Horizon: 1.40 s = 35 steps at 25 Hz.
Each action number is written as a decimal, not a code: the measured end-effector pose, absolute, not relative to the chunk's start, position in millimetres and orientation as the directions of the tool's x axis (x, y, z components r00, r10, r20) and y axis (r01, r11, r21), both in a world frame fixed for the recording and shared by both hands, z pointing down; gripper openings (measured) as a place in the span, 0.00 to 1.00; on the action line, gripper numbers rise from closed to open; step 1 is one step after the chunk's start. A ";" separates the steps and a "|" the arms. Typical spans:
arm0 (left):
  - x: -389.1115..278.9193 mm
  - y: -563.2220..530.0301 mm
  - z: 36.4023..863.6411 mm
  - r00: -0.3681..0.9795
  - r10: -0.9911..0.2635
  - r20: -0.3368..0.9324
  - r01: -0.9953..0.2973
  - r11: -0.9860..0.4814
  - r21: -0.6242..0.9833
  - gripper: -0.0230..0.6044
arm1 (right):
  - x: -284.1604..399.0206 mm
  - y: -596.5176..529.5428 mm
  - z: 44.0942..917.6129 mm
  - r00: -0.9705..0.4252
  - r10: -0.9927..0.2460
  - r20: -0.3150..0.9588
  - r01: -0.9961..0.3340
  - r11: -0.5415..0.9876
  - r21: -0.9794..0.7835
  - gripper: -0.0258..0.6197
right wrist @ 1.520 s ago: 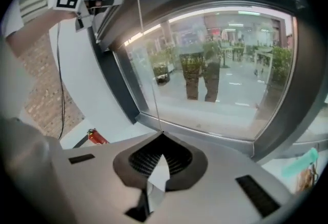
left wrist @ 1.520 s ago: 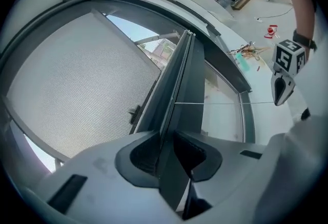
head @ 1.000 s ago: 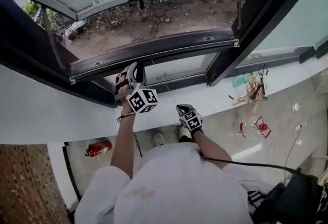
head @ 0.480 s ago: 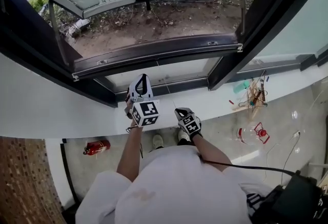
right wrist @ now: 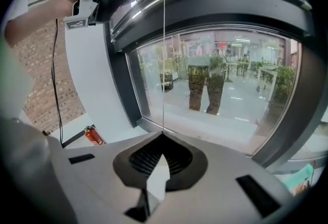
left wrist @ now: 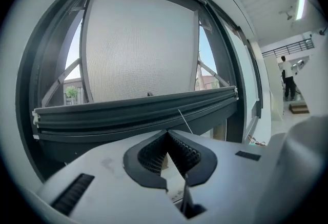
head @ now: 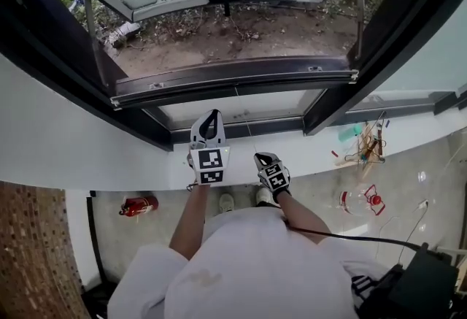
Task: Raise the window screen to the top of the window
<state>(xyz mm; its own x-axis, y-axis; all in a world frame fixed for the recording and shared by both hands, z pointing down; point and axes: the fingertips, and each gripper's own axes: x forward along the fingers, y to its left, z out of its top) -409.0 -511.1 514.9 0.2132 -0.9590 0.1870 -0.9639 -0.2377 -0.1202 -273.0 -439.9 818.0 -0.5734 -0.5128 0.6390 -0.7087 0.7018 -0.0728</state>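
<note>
L gripper (left wrist: 166,135): fingers shut tip to tip, nothing btwn them; thin pull cord (left wrist: 185,121) passes just right of its tips; R gripper (right wrist: 163,137): fingers closed on that cord, which runs straight up from the tips; window screen's dark bottom bar (left wrist: 138,113) sits above & ahead of both sets of fingertips, cord joined to it.

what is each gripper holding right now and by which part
The right gripper pinches the thin pull cord low down, well under the screen bar. The left gripper is shut on nothing.
</note>
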 end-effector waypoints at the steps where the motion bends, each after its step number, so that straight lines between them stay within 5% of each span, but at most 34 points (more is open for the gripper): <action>1: -409.8 -511.2 514.0 0.219 -0.958 0.183 -0.964 -0.241 -0.110 0.04 | -273.9 -442.1 817.4 -0.574 -0.515 0.637 -0.709 0.702 -0.072 0.04; 19: -426.5 -508.7 506.7 0.214 -0.963 0.161 -0.968 -0.231 -0.098 0.04 | -324.4 -488.9 777.0 -0.641 -0.540 0.545 -0.658 0.753 -0.028 0.04; 35: -412.7 -512.5 504.9 0.246 -0.957 0.152 -0.964 -0.258 -0.059 0.04 | -359.8 -531.1 678.1 -0.713 -0.630 0.307 -0.653 0.756 0.035 0.04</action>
